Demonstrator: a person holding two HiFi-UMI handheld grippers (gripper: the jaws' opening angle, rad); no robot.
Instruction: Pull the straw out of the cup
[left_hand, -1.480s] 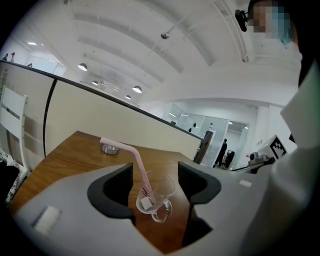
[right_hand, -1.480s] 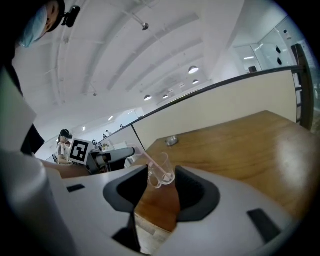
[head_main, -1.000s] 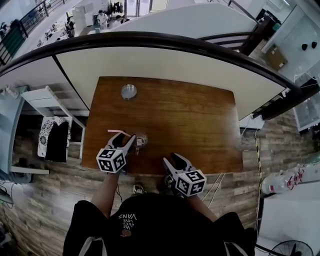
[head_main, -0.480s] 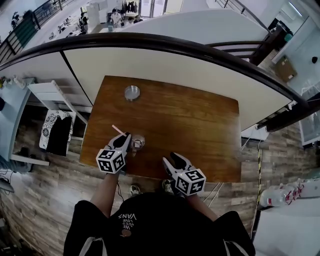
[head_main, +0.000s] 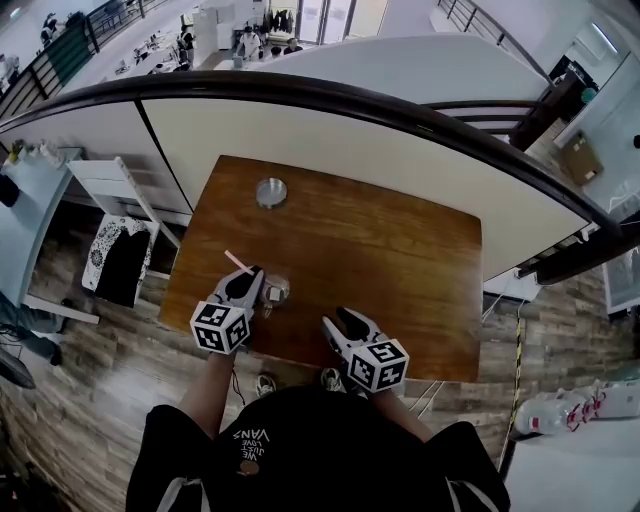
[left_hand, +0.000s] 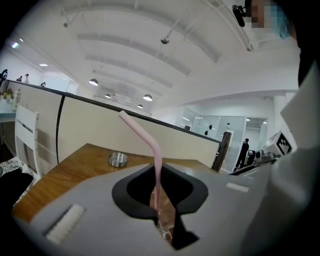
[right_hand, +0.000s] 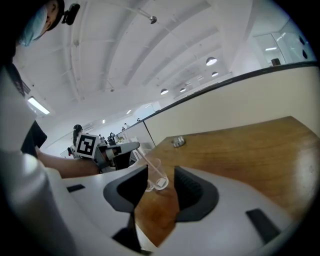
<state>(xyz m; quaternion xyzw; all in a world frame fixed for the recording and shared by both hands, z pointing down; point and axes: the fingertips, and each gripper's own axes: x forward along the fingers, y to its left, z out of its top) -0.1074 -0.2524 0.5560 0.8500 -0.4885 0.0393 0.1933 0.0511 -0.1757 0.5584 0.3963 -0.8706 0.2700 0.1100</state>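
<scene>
A clear cup (head_main: 276, 291) stands near the front left edge of the wooden table (head_main: 400, 250). A pink bent straw (head_main: 238, 262) leans out of it to the left. My left gripper (head_main: 252, 272) is at the cup's left side and shut on the straw. In the left gripper view the straw (left_hand: 156, 165) runs up between the closed jaws, and its bent top slants left. My right gripper (head_main: 340, 318) hangs open over the table's front edge, right of the cup. From there the cup (right_hand: 156, 175) is some way ahead, with nothing between the fingers.
A small round metal dish (head_main: 271, 192) sits at the table's far left. A curved dark railing and white wall (head_main: 330, 120) run behind the table. A white rack (head_main: 110, 200) stands to the left on the wood floor.
My left gripper's jaws have closed on the straw and lifted slightly. The straw's top now slants up and left. The right gripper has shifted a little.
</scene>
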